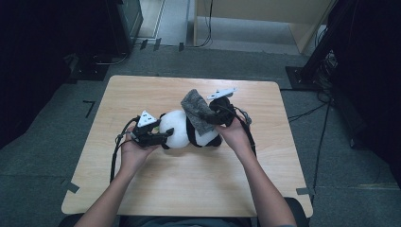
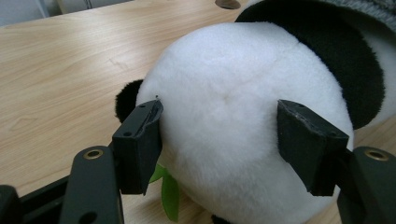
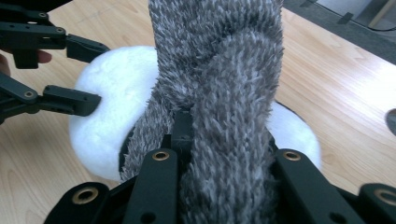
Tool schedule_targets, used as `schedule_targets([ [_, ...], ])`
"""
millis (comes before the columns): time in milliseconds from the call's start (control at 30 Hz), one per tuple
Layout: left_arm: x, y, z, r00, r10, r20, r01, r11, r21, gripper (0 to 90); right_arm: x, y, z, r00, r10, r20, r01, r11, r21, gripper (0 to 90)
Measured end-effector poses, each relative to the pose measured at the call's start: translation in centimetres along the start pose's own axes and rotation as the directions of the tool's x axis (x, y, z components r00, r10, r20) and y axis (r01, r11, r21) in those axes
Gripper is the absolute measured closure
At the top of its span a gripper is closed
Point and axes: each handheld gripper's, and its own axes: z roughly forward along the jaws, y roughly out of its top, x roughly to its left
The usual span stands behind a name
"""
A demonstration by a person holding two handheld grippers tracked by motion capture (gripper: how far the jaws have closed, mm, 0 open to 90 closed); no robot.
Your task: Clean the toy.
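Plush panda (image 1: pixel 182 128): round, soft, short white pile with black bands and a small black ear, lying on its side near the middle of the bench (image 1: pixel 156 189), which is pale wood-grain laminate with rounded corners. My left gripper (image 1: pixel 163 135) has its black, blocky, hard-edged pads pressed into either side of the white head, the pile bulging between them; in the left gripper view the same head fills the space between my pads (image 2: pixel 140 140), and a small green leaf-shaped tag (image 2: pixel 169 191) pokes out beneath. Grey scarf (image 1: pixel 196 109): thick, shaggy knit, long fibres, flat strip shape, draped over the panda's black middle and rising clear of it. My right gripper (image 1: pixel 211 116) is clamped on that scarf; in the right gripper view the grey scarf (image 3: pixel 224 93) runs up from between my jaws in two bunched, overlapping folds, with the white plush behind it.
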Motion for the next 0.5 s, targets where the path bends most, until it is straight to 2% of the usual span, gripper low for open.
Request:
schedule_targets([
  [367,0.0,0.0,0.0,1.0,0.004,0.001,-0.004,1.0,-0.009,32.8,-1.1,-0.8,-1.5,0.9989,0.028,0.036,-0.028,0.999,-0.024,72.6],
  [500,0.0,-0.1,0.0,1.0,0.003,0.003,-0.003,0.9999,-0.013,32.8,-1.6,-1.0,-2.5,0.998,0.036,0.053,-0.034,0.999,-0.042,72.5],
])
